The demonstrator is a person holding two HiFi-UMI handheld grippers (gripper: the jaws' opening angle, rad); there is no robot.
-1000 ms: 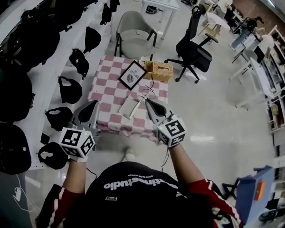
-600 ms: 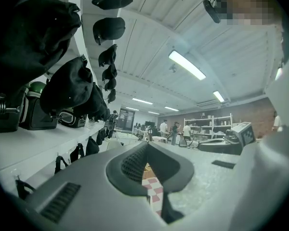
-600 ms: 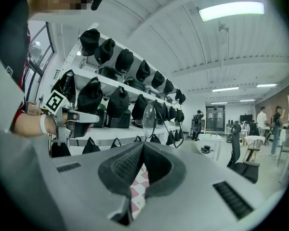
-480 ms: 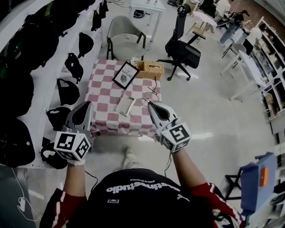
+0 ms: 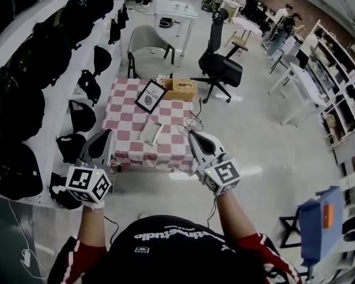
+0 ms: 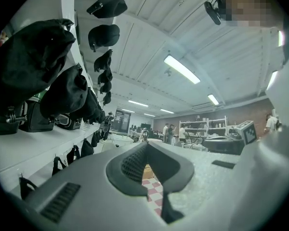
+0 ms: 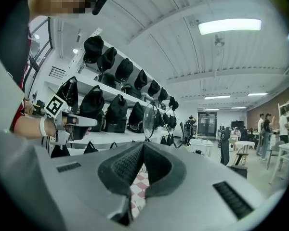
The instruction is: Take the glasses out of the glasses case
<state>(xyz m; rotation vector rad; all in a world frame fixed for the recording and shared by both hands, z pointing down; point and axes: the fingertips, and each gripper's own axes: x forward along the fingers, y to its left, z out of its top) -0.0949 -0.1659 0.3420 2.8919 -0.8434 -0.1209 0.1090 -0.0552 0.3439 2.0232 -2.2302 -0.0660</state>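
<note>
Glasses [image 7: 148, 121] are pinched at the tip of your right gripper [image 7: 142, 144], whose jaws are closed tight on the thin wire frame; one round lens stands up above the jaw tips in the right gripper view, with an arm trailing off to its right. From the head view the glasses [image 5: 188, 125] are held above the near right part of the table [image 5: 121, 123], clear of the checked cloth, and the right gripper [image 5: 192, 136] points level toward the table. The case [image 5: 151, 132] lies on the cloth to the left of the glasses, apart from them; it looks to be lying open, though it is too small from up here to be sure. Your left gripper [image 6: 147, 143] has its jaws closed with nothing between them, the pads meeting at the tip, and it is held out level by the near left corner of the table [image 5: 109, 134], well apart from the case. At the far side of the table a dark frame [image 5: 150, 96] stands propped beside a wicker basket [image 5: 181, 89]. Behind the table is a grey chair [image 5: 147, 46], and black bags [image 5: 83, 117] line the shelves [image 5: 53, 108] on your left
</note>
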